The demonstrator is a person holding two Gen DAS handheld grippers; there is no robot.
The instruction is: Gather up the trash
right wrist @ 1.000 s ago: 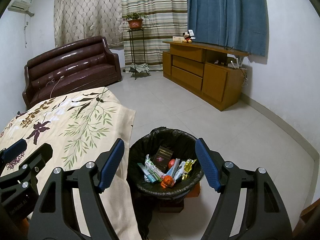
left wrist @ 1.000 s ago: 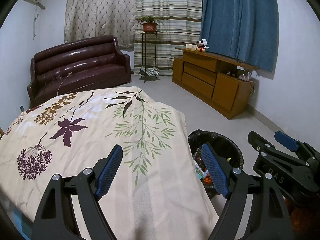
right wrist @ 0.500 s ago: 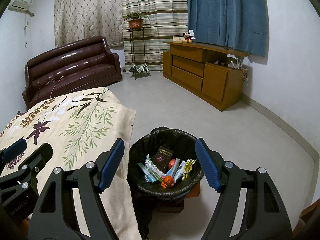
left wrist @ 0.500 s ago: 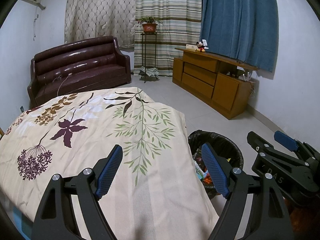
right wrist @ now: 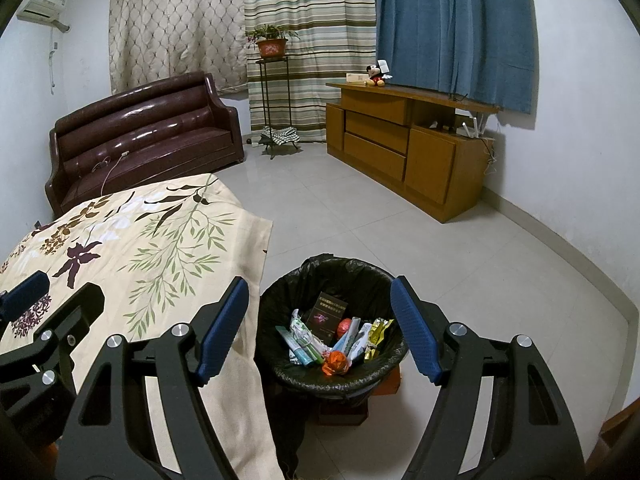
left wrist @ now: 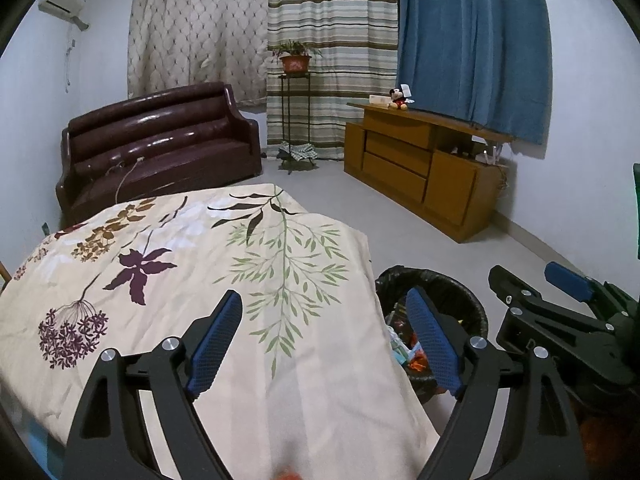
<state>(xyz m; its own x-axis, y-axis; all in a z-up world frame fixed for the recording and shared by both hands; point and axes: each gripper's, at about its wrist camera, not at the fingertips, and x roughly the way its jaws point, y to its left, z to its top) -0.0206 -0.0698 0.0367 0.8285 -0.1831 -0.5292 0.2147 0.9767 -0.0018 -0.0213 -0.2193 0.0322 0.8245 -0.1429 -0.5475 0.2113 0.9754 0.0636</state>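
A black-lined trash bin stands on the floor beside the table. It holds a dark box, an orange wrapper, a gold wrapper and other packets. My right gripper hangs open above the bin with nothing between its pads. My left gripper hovers over the floral tablecloth; its jaws are opening and hold nothing. The bin shows just right of it, half hidden by the cloth's edge. Each gripper appears in the other's view: right gripper, left gripper.
A dark brown sofa stands against the back wall. A plant stand is in front of the striped curtain, and a wooden cabinet runs along the right wall. Tiled floor lies beyond the bin.
The left gripper's jaws stand slightly wider than before. Neither hand has shifted, and the bin's contents look the same.
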